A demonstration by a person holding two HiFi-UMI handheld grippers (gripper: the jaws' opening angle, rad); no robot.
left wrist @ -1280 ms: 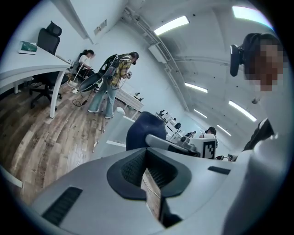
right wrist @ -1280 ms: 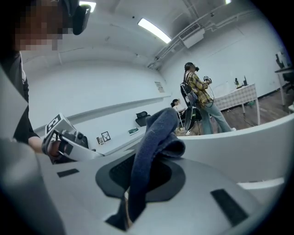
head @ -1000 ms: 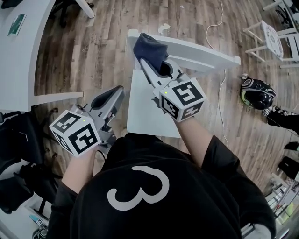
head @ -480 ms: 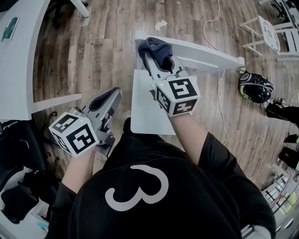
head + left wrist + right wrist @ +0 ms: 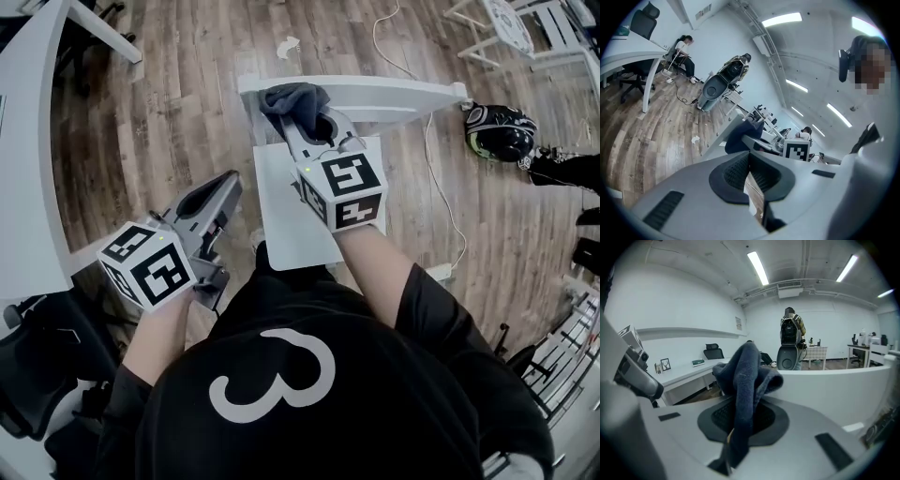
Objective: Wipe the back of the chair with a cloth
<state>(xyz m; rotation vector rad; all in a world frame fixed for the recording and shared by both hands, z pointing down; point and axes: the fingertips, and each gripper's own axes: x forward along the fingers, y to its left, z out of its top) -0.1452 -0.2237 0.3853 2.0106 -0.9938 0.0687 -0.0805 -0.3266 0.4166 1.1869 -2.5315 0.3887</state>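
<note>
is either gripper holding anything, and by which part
The right gripper pinches the cloth by a bunched fold; the left gripper, shut, holds nothing.

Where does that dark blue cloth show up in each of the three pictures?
Head view: the cloth is upper centre, at the right gripper's tip, on the left end of the chair back.
Left gripper view: cloth at centre, just above the jaws.
Right gripper view: cloth at centre, pinched between the jaws.
Shared landmark: the white chair back.
</note>
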